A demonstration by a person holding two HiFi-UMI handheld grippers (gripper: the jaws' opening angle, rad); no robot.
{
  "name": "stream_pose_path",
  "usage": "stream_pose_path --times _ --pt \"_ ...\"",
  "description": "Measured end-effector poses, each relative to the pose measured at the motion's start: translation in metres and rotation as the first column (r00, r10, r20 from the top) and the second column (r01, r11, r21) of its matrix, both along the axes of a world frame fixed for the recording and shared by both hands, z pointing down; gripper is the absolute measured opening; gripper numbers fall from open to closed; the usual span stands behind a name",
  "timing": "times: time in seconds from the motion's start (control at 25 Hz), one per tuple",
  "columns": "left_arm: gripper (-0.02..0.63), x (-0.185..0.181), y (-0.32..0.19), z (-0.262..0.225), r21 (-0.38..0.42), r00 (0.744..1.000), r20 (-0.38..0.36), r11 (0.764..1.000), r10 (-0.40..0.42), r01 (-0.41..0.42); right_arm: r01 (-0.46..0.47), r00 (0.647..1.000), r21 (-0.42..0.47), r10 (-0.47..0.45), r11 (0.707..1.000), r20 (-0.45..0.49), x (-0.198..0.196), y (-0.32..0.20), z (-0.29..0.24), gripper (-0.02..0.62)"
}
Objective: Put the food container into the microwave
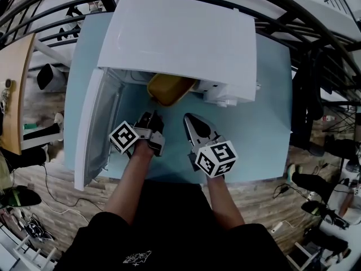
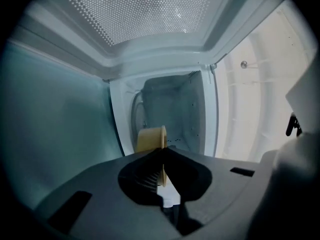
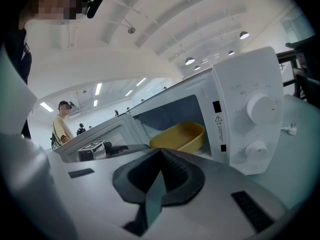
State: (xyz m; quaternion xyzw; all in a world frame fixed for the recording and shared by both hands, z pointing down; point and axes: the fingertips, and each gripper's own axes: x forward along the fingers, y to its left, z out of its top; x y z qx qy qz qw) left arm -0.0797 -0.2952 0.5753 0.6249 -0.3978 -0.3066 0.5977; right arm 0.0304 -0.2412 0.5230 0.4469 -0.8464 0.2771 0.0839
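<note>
— On the pale blue table, where is the food container sitting?

— At the mouth of the microwave, part way in. From the head view its near end sticks out from under the oven's white top, and the door hangs wide open to the left.

— Who has it?

— The left gripper. Its own view shows the jaws pinched on the yellow rim, which is seen edge-on there, with the grey cavity behind it and the dotted door mesh along the top of the picture. The head view cannot show that pinch; the fingers merely reach the tub.

— And the right gripper?

— It is held just beside the left one and apart from the container. Its view shows the jaws pressed together with nothing between them.

— What does that view add?

— The oven's front panel with two round knobs, one above the other, and a person in a yellow shirt far behind. It also shows the tub from the side: open side up, lying flat.

— Which way does it run?

— Its long axis lies roughly across the opening, skewed a little, with a near corner pointing out toward the grippers.
</note>
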Motion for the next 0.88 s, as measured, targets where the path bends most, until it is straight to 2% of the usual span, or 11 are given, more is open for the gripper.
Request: stream_pose_path --times 0.32,0.52,0.88 --pt "0.02 0.008 -0.019 -0.007 0.028 0.998 -0.052 0.999 -0.025 0.026 -0.006 1.0 -0.01 0.006 1.0 0.001 0.001 -0.014 0.007 0.006" --pt "0.02 0.006 -0.027 0.003 0.019 0.999 -0.014 0.999 -0.036 0.037 0.002 1.0 -0.015 -0.002 1.0 0.006 -0.008 -0.021 0.015 0.006" --pt "0.02 0.005 -0.048 0.0 0.047 0.996 -0.057 0.996 -0.07 0.073 0.008 1.0 -0.016 -0.008 1.0 0.012 -0.014 -0.034 0.019 0.006"
